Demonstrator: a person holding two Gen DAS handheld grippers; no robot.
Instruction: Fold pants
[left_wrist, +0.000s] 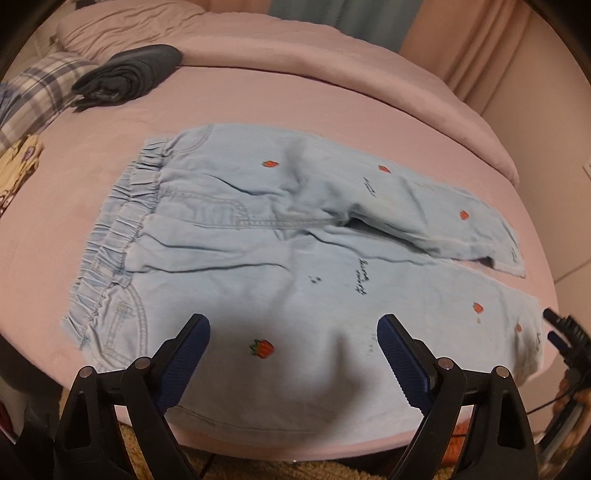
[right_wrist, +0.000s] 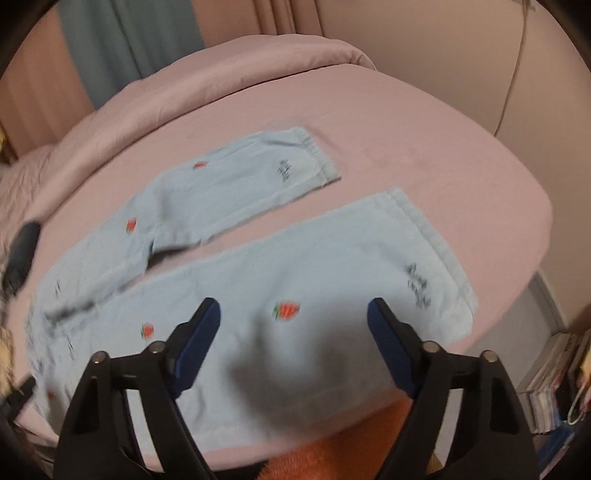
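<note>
While nothing is folded yet, the scene reads thus:
Bed: pink-sheeted bed (left_wrist: 303, 92), rumpled pink duvet (left_wrist: 258, 40) along its far edge.
Pants: pale blue strawberry-print pants (left_wrist: 280, 236) flat, legs apart, by the near edge.
Progress: every fold remains.
Folded dark garment (left_wrist: 129, 75): far left corner.
Left gripper (left_wrist: 293, 350): jaws released, empty.
Right gripper (right_wrist: 293, 332): jaws released, empty.
</note>
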